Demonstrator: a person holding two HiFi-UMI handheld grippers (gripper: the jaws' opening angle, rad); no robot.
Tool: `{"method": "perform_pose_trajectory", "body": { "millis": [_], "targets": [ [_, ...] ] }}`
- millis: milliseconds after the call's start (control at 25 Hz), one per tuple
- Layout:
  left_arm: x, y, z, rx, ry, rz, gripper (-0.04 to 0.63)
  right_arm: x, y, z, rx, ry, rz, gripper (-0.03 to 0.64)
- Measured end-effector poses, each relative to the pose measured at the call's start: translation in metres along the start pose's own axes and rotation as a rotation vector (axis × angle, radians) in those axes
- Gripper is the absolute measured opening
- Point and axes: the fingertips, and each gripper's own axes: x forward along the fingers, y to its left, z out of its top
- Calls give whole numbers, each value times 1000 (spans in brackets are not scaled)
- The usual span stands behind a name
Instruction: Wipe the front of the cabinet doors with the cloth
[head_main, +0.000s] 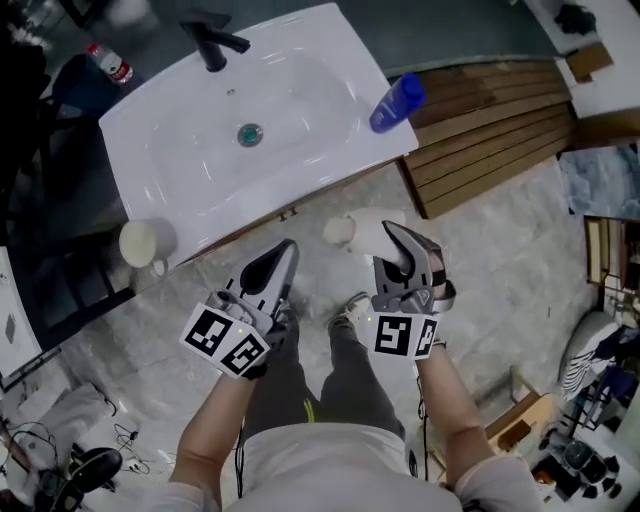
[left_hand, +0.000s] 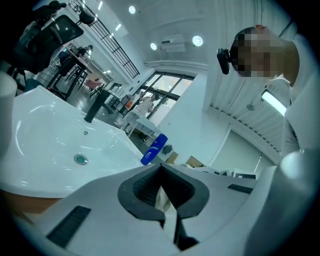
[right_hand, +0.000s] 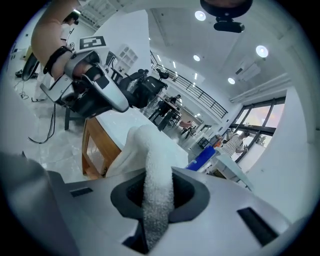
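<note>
My right gripper (head_main: 397, 236) is shut on a white cloth (head_main: 362, 229), which bulges out past its jaws (right_hand: 150, 150). It hovers just in front of the wooden cabinet (head_main: 300, 207) under the white sink (head_main: 300, 100), apart from the door fronts. The right gripper view shows the cabinet's wooden side (right_hand: 97, 145) beyond the cloth. My left gripper (head_main: 285, 251) is beside it to the left, jaws shut and empty, pointing at the cabinet's front edge. From the steep head view, only a thin strip of the doors shows.
A blue bottle (head_main: 397, 103) lies on the sink's right corner and a black tap (head_main: 215, 42) stands at its back. A white mug (head_main: 146, 243) sits left of the cabinet. Wooden slats (head_main: 490, 130) lie to the right. The person's legs and shoes are below the grippers.
</note>
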Motion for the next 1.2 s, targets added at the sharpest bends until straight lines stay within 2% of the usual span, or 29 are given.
{"method": "perform_pose_trajectory", "body": {
  "millis": [360,680,1200],
  "targets": [
    [-22,-56,50,21,-26,-10,16,-70,-42,50,-1,-28,-21,71],
    [-40,-108,89,80,-72,-18,15,-121,-77,78,-14,-75,-49,72],
    [-68,-160,118,97,-136,0,15,-172,-113,100,-19,-123,-96,71]
  ]
}}
